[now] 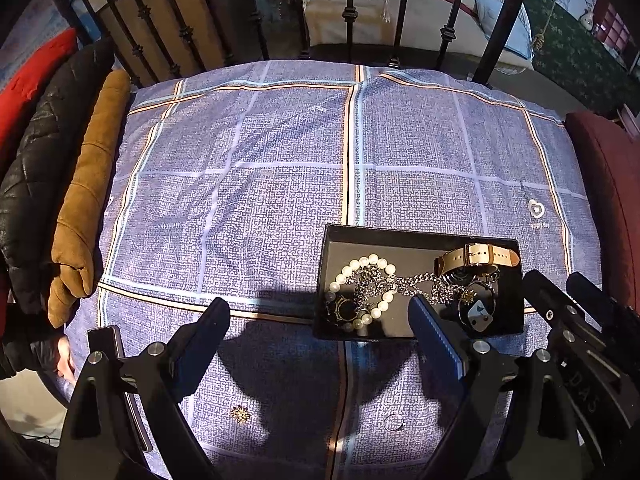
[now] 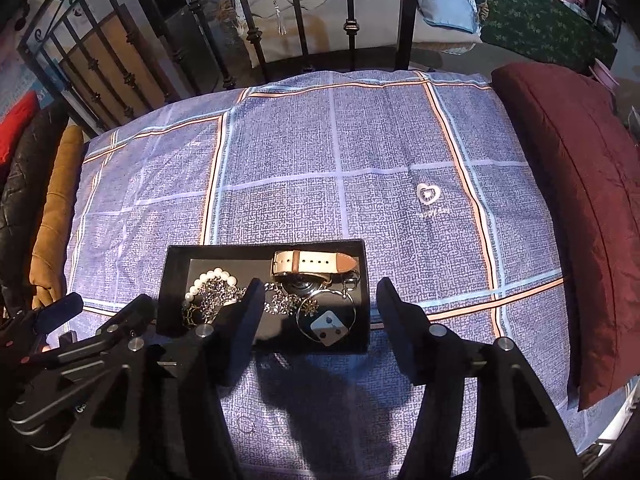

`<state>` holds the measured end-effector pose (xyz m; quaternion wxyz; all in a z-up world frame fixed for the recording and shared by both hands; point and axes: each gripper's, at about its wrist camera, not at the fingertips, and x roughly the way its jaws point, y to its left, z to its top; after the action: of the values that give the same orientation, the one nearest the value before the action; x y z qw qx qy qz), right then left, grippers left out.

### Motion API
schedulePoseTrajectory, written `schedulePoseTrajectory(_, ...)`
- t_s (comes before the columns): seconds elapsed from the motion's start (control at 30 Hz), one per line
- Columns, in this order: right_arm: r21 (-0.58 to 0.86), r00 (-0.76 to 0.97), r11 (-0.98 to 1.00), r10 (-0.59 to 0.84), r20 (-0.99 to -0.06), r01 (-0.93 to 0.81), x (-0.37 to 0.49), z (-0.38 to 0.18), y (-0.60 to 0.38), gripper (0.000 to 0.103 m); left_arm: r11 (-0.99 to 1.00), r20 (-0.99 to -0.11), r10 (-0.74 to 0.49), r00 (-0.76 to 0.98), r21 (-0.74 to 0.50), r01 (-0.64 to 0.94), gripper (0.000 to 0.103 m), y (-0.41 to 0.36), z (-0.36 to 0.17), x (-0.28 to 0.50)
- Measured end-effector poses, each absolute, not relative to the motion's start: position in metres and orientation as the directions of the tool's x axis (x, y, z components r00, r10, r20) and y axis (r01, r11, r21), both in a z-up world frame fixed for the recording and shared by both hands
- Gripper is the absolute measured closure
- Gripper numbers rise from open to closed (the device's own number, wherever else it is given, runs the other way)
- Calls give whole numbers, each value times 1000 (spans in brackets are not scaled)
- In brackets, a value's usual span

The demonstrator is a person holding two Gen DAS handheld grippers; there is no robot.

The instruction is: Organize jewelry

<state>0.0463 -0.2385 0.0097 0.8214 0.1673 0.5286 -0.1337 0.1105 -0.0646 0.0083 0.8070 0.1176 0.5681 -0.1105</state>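
Observation:
A black open box (image 1: 420,236) lies on the blue checked cloth (image 1: 260,184). In it are a pearl bracelet (image 1: 360,264), a silver chain (image 1: 404,282), a watch with a beige strap (image 1: 480,254) and a round hoop with a white dice-like charm (image 1: 478,318). Outside the box, a thin ring (image 1: 394,422) and a small gold flower piece (image 1: 240,414) rest on the cloth near me. My left gripper (image 1: 319,303) is open and empty, just left of the box. My right gripper (image 2: 321,286) is open above the box's (image 2: 264,247) near right part, with nothing gripped.
An iron bed rail (image 1: 352,16) stands behind the cloth. A maroon cushion (image 2: 568,184) borders the right side, and a brown cushion (image 1: 88,184) and a black quilted jacket (image 1: 32,168) the left. A dark flat device (image 1: 106,340) lies at the near left.

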Motion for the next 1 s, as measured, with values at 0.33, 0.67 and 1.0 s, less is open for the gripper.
schedulePoseTrajectory(0.33,146,306,940,48,-951,308,0,-30,-187,45,941,-947,70,313,167,295,15,-28,-19,85)
schedulePoseTrajectory(0.67,128,218,960,73,-973,250,-12,-78,-145,45,956,-955,100,280,171,240,15,8,-31,82)
schedulePoseTrajectory(1.0,81,178,962,35,-983,260,-10,-89,-138,45,940,-964,94,247,167,297,15,-5,-53,72)
